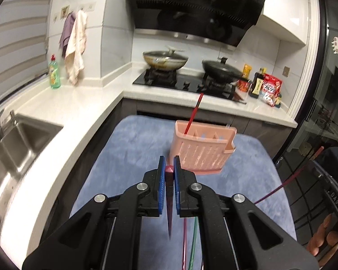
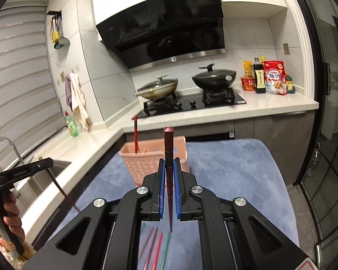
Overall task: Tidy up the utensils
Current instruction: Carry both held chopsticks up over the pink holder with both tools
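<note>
A home kitchen is showing here: two lidded woks point(image 2: 214, 77) are sitting on a gas hob point(image 2: 191, 105) under a black hood point(image 2: 164, 29) at twelve o'clock, a steel sink point(image 1: 18, 148) is lying at nine, and towels point(image 1: 75, 45) are hanging at eleven.

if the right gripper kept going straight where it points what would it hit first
Probably the pink utensil basket, which sits just ahead of the right gripper and the dark red chopstick it holds; depth is hard to judge.

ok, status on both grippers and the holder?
Left gripper shut on a dark red chopstick. Right gripper shut on another chopstick. Pink holder upright, one red chopstick inside. Path clear.
</note>
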Motion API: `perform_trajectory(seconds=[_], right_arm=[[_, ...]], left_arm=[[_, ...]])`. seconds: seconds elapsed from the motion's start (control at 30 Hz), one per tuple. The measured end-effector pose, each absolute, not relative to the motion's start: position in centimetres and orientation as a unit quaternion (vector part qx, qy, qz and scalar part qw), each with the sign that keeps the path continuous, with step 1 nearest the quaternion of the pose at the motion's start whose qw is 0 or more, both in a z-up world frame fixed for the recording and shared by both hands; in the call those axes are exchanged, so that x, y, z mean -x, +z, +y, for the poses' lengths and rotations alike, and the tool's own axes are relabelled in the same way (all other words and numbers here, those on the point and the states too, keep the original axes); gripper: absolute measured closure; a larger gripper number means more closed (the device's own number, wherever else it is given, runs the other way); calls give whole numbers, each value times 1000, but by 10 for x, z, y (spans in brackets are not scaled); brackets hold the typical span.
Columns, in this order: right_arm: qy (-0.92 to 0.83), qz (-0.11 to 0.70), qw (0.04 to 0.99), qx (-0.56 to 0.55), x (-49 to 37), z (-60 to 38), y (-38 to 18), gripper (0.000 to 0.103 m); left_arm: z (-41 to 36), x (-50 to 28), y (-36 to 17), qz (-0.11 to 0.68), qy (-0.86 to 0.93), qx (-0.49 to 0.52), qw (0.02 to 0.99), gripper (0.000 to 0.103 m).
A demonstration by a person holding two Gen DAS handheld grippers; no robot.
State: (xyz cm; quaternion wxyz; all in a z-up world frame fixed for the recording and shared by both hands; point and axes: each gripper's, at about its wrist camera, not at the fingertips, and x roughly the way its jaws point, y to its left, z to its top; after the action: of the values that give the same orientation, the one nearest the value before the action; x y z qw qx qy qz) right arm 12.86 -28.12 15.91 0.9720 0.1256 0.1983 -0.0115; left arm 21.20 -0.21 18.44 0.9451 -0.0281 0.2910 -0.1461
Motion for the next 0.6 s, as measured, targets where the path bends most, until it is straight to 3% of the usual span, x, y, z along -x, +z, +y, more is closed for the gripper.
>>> perform_trajectory(seconds=[0.33, 0.6], right_arm=[[15, 134, 982, -135, -198, -281, 208, 96], [37, 112, 979, -168, -258, -288, 234, 96]], left_arm=[[-38, -257, 267, 205, -166, 37, 964, 96], [-66, -306, 299, 172, -158, 34, 972, 96]])
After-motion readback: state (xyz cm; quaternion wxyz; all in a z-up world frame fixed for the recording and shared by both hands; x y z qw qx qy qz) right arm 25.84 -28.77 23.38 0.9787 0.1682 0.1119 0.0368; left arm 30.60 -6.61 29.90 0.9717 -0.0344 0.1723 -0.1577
